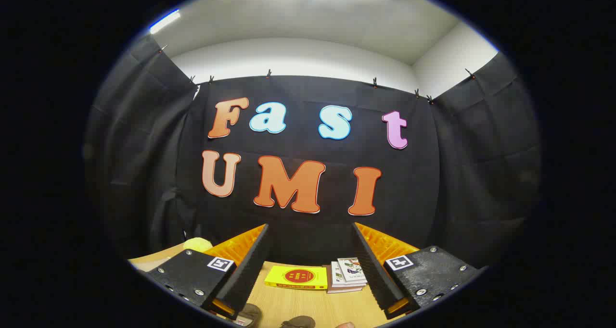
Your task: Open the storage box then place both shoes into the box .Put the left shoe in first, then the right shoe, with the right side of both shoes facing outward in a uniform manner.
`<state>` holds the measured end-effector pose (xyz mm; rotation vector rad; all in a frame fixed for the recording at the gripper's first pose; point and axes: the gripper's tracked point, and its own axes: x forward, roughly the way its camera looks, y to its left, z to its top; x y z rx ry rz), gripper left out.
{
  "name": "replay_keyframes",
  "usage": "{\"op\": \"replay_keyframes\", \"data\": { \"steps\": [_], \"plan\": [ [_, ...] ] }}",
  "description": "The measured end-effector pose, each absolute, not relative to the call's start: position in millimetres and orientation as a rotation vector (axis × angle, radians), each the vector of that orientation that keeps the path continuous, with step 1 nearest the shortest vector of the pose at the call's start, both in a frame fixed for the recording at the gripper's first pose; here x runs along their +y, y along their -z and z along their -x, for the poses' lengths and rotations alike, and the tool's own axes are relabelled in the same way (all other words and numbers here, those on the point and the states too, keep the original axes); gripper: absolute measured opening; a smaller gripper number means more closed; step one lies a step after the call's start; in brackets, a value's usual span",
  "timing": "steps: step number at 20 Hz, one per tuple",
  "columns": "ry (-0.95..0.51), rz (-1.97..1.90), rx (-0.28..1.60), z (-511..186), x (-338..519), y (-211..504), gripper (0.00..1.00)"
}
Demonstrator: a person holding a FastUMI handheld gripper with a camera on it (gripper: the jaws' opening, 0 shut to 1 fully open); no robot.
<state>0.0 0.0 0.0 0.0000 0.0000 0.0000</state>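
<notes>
Two fingers of the gripper (308,265) stand wide apart, holding nothing, above the wooden table (332,306). Yellow book (296,277) and book stack (347,274) lie beyond them.

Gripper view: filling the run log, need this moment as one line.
gripper: open, holding nothing | yellow book and book stack beyond fingers | shoes on table

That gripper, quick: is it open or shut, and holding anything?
Gripper: open, fingers spread wide, holding nothing; a yellow book lies on the table beyond them.
</notes>
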Motion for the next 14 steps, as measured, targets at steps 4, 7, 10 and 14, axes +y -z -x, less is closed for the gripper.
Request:
{"op": "replay_keyframes", "data": {
  "steps": [4,7,10,14],
  "plan": [
    [-0.014,-0.017,0.007,-3.5,1.2,4.2,0.99],
    [-0.028,-0.024,0.026,-6.3,2.8,10.9,0.99],
    [-0.035,-0.033,0.022,-6.6,3.1,14.9,0.99],
    [-0.047,-0.066,0.040,-6.0,2.8,24.8,0.99]
  ]
}}
